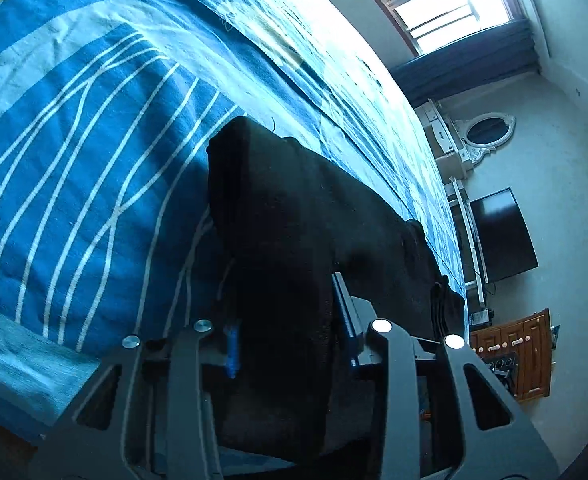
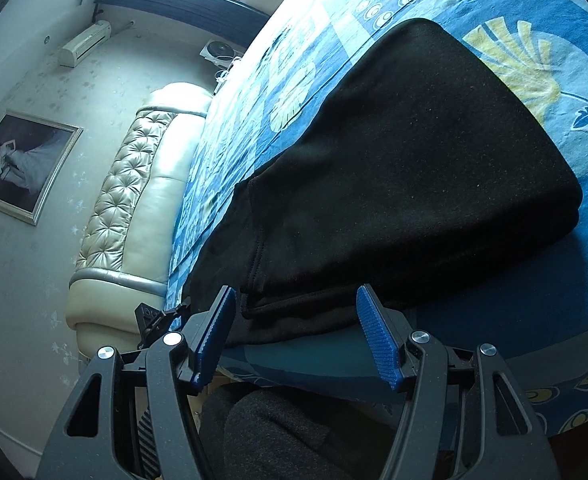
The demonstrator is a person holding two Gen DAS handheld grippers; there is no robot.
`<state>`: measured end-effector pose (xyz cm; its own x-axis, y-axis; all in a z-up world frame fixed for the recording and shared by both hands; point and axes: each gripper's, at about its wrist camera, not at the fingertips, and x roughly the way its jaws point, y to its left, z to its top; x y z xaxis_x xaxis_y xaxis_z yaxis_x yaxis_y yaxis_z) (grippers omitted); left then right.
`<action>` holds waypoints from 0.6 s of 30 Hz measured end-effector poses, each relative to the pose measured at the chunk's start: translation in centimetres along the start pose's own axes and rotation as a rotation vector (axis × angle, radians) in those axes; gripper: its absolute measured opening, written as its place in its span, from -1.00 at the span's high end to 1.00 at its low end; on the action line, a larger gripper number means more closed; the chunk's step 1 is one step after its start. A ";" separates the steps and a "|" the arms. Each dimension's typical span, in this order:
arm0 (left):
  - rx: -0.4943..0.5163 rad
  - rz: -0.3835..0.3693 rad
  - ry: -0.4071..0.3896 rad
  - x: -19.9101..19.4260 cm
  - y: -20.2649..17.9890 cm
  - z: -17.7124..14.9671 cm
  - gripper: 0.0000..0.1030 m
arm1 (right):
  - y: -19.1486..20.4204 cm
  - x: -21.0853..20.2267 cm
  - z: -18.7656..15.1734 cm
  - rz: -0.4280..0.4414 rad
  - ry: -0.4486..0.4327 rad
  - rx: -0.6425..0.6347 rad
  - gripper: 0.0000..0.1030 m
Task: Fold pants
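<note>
Black fabric fills the middle of both views: the pants (image 2: 394, 168) lie on the blue patterned bedsheet (image 1: 73, 140), already doubled over, with stacked hems near the bed's near edge. In the left wrist view the left gripper (image 1: 289, 340) has cloth bunched between its blue pads, the jaws closed in on a thick fold of the pants at about 6 o'clock; the pads seem to press it, though the dark cloth hides the contact. In the right wrist view the right gripper (image 2: 294, 332) stands apart, its pads either side of the layered hem at 6 o'clock without touching it.

The likely trouble is an uneven grip. If the left jaws hold only the top layer, the lower layers would sag and the fold would skew. If the right gripper closes short of the hem, that corner would stay behind and twist the cloth. The padded headboard (image 2: 133, 200) sits at 9 o'clock, well apart.
</note>
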<state>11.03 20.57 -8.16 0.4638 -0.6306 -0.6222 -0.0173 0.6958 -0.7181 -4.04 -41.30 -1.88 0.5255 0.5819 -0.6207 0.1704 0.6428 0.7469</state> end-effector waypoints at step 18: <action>0.096 0.058 -0.046 -3.8 -16.2 1.7 0.58 | 0.9 -1.3 0.0 0.026 -0.036 -0.014 -0.22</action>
<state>11.07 12.27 6.42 0.5049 -0.5735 -0.6451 0.0386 0.7616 -0.6469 -4.58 -41.45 -0.42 0.5592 0.5800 -0.5923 0.1450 0.6350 0.7588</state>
